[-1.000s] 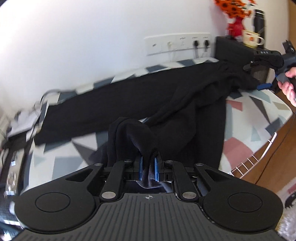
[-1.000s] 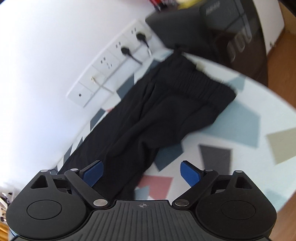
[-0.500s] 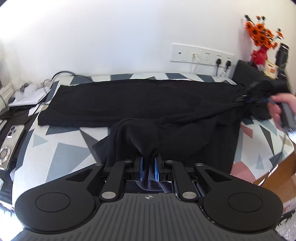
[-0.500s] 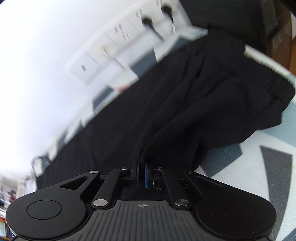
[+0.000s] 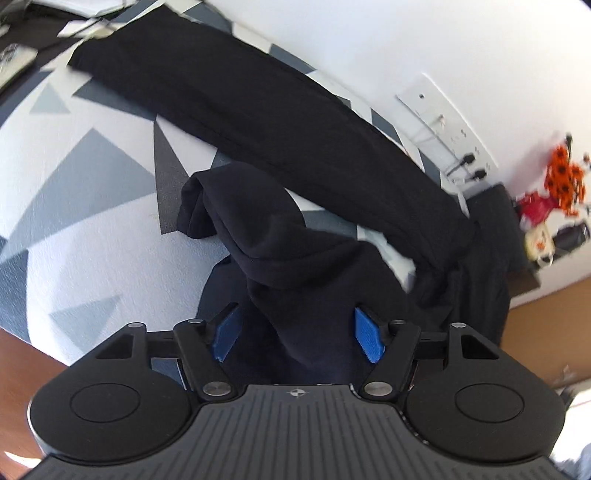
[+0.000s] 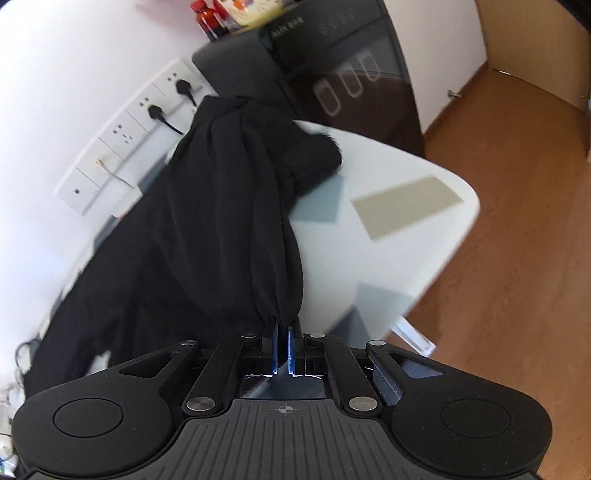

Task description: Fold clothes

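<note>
Black trousers (image 5: 280, 140) lie stretched along the far side of the ironing board (image 5: 85, 206), close to the white wall (image 5: 424, 40), and one bunched part of the cloth rises toward the left wrist camera. The board's cover is white with grey and beige triangles and patches. The left gripper (image 5: 297, 334) has its blue pads (image 5: 365, 336) spread wide apart; a hump of the dark cloth sits between them, and neither pad can be seen pressing on it. The right gripper (image 6: 281, 349) is closed, its two pads pinched tight on a gathered fold of the trousers (image 6: 221, 206), and the cloth runs up taut from the pinch toward the far end of the board (image 6: 388, 229), where the rest of the garment is heaped near the wall. A row of white wall sockets (image 6: 125, 133) with two black plugs (image 6: 155, 110) sits just behind the cloth. A dark appliance (image 6: 325, 70) stands beyond the end of the board, with a red bottle (image 6: 210, 22) on top of it. In the left view, orange flowers (image 5: 565, 173) and a mug (image 5: 539, 243) show blurred at the right edge. Brown wooden floor (image 6: 517, 258) lies beside the board.
</note>
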Motion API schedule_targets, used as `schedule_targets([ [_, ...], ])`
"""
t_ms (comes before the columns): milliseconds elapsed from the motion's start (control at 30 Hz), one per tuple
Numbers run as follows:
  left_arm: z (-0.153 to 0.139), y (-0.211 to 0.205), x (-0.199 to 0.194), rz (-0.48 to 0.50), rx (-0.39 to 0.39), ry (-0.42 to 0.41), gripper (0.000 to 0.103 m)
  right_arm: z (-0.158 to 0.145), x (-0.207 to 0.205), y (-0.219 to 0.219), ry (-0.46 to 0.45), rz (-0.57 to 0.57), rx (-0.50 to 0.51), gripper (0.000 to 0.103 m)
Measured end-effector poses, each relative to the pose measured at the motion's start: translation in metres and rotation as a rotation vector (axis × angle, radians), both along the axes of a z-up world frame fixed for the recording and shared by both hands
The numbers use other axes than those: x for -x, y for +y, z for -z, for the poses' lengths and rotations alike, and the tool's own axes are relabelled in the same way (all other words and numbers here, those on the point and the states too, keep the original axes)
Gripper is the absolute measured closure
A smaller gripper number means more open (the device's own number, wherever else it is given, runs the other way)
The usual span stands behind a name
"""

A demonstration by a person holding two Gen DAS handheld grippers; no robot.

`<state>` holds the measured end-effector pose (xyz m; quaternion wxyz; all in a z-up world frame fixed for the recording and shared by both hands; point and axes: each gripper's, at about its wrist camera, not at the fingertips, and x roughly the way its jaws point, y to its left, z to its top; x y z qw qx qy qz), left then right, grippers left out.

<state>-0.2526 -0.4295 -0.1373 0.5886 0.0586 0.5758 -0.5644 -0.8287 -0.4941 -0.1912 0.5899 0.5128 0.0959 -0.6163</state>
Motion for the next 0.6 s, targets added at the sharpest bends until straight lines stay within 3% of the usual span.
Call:
schedule_targets([
  [233,0.005,-0.027,-0.031,-0.219,-0.034,0.111,0.033,0.006,-0.002,0.008,0.025,-0.004,-0.001,0.099],
  [333,0.019,-0.039,-0.038,-0.281,-0.108,0.125,0.03,0.009,-0.002,0.002,0.013,-0.008,-0.001,0.098],
  [400,0.031,-0.042,-0.041,-0.309,-0.148,0.152,0.033,0.011,0.0,-0.002,-0.004,-0.005,-0.004,0.089],
  [433,0.036,-0.042,-0.042,-0.32,-0.156,0.176,0.048,0.011,0.002,-0.003,-0.019,0.005,-0.004,0.085],
  [467,0.04,-0.04,-0.042,-0.331,-0.152,0.202,0.073,0.011,0.005,-0.003,-0.035,0.02,0.0,0.076],
  [567,0.041,-0.036,-0.04,-0.346,-0.133,0.221,0.091,0.009,0.016,-0.005,-0.073,0.067,0.029,0.061],
  [600,0.036,-0.036,-0.038,-0.337,-0.124,0.206,0.091,0.01,0.02,-0.007,-0.084,0.082,0.036,0.056],
])
